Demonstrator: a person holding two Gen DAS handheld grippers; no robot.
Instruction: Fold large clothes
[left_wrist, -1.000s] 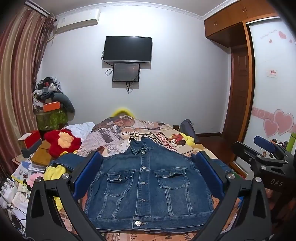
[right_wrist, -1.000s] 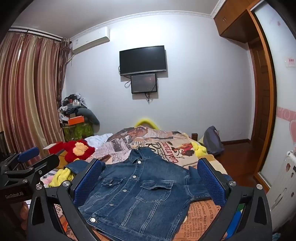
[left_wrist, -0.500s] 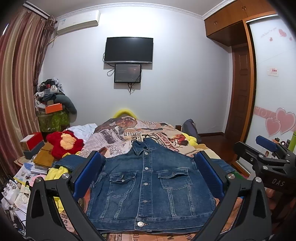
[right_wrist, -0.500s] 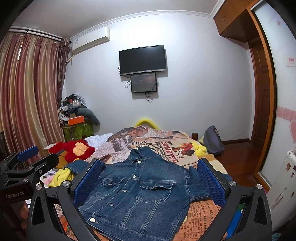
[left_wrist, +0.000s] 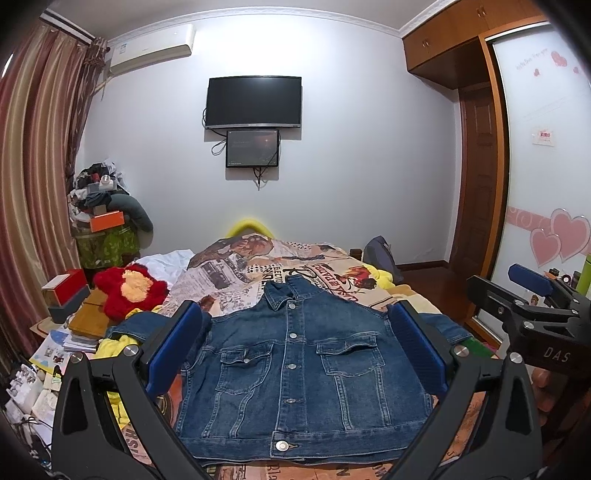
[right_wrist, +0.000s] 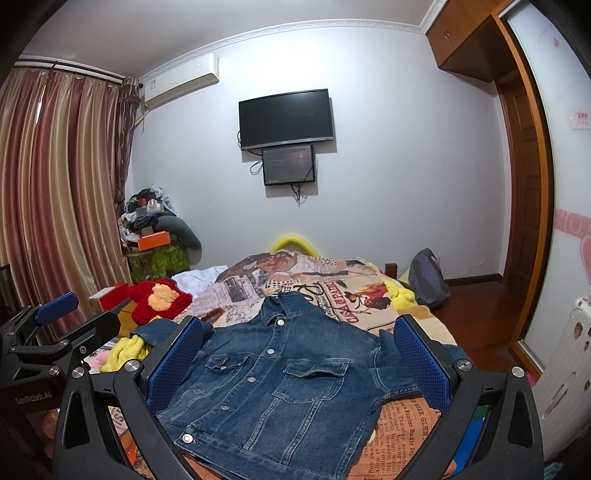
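A blue denim jacket lies flat and buttoned on the bed, collar toward the far wall, sleeves spread to both sides. My left gripper hovers open above its near hem, nothing between the blue pads. In the right wrist view the same jacket lies at a slant, and my right gripper is open over it, holding nothing. The right gripper's body shows at the right edge of the left wrist view; the left one's body shows at the left edge of the right wrist view.
The bed has a newspaper-print cover. A red and yellow plush, boxes and papers crowd the left side. A dark backpack stands by the bed's far right corner. A wardrobe and door are at the right.
The left wrist camera has shifted slightly, so the jacket sits a little more to the right and higher in its view. The right gripper has hardly moved. Both stay open.
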